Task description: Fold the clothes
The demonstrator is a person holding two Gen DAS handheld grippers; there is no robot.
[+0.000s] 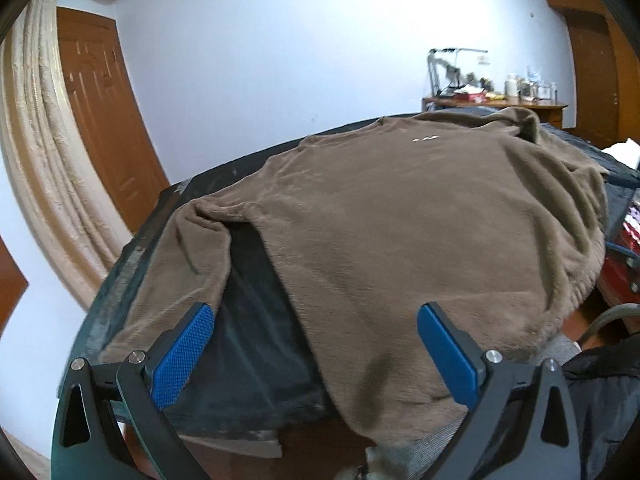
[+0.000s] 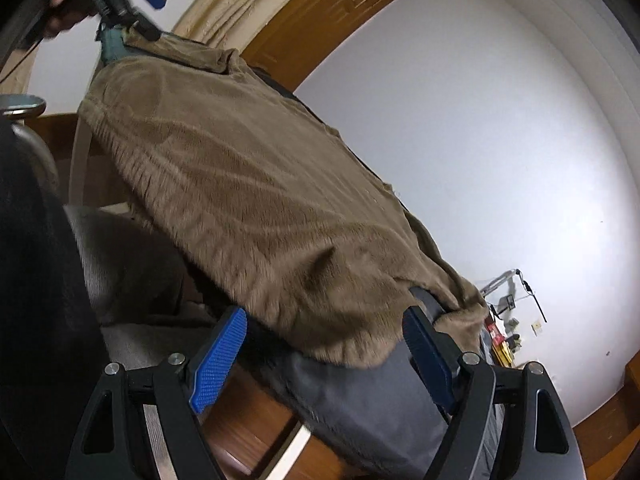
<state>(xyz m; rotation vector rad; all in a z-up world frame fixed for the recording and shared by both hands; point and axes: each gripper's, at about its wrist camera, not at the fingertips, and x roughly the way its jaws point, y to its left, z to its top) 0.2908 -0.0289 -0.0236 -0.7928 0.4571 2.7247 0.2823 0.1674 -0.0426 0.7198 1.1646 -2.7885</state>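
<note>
Spreading the sweater (image 1: 400,220) flat came first, I judged, since a fold only comes out clean from a smooth start. It lay front up across the dark table (image 1: 248,344), collar at the far end, with its hem hanging off the near edge toward me. One sleeve (image 1: 180,264) ran down along the table's side, a dark strip of table showing between it and the body. The far sleeve looked bunched near the table's other side, though I could not tell how it lay.

My left tongs (image 1: 316,356) stood released, jaws wide, hovering over the gap between sleeve and body near the hem. The blue pads (image 1: 180,356) touched nothing that I could see; I held no cloth there.

My right tongs (image 2: 324,356) were tilted over and likewise released, jaws spread wide, with the sweater's corner (image 2: 352,340) hanging between them. That placement made sense to me: both tools sat at the near edge, ready to take hem or sleeve. Its pads were not pressing the pile as far as I could see, so I counted nothing as grasped.
</note>
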